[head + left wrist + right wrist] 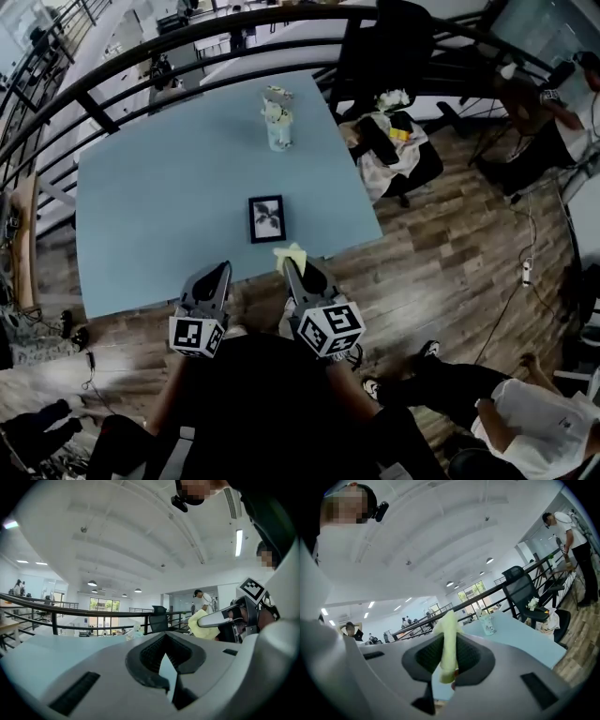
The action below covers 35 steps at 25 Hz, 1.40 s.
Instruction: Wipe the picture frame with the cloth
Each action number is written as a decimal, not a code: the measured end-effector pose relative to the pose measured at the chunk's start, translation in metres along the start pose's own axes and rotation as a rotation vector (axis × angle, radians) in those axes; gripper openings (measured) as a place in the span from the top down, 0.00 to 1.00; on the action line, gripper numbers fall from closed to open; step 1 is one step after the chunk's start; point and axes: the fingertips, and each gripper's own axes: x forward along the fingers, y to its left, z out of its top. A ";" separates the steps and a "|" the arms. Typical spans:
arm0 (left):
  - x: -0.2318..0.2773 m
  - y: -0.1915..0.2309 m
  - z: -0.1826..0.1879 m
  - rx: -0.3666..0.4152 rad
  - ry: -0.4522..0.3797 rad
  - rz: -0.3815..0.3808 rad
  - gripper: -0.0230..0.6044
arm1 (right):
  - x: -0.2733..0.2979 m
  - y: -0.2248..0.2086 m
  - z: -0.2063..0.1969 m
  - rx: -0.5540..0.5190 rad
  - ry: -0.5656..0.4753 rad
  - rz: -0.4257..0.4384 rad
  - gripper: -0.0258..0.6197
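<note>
A small black picture frame [267, 218] lies flat on the light blue table [159, 197], near its front edge. My right gripper [288, 264] is shut on a pale yellow cloth [291, 253] and hovers over the table edge, just short of the frame. In the right gripper view the cloth [449, 625] stands up between the jaws of the right gripper [449, 644]. My left gripper [222, 269] is shut with nothing in it, to the left of the frame and off the table edge. From the left gripper [165, 641], the cloth [201, 625] shows at right.
A cup with white flowers [278, 120] stands at the table's far side. A black chair piled with clothes [394, 141] sits off the right corner. A black railing [187, 66] runs behind the table. A seated person [525, 412] is at lower right on the wooden floor.
</note>
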 end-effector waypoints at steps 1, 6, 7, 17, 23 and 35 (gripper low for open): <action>0.001 0.001 0.000 -0.001 0.002 0.024 0.97 | 0.004 -0.003 0.001 0.003 0.011 0.019 0.87; 0.008 -0.001 -0.012 -0.015 0.022 0.123 0.97 | 0.017 -0.023 0.000 0.020 0.058 0.083 0.87; 0.009 -0.002 -0.014 -0.018 0.024 0.137 0.97 | 0.019 -0.025 0.000 0.020 0.065 0.094 0.87; 0.027 -0.003 -0.023 -0.049 0.036 0.179 0.97 | 0.039 -0.039 -0.006 0.015 0.141 0.136 0.87; 0.046 0.009 -0.034 -0.072 0.051 0.146 0.97 | 0.058 -0.044 -0.012 0.008 0.175 0.101 0.87; 0.104 0.059 -0.035 -0.073 0.063 0.025 0.97 | 0.118 -0.050 -0.002 -0.006 0.193 0.003 0.87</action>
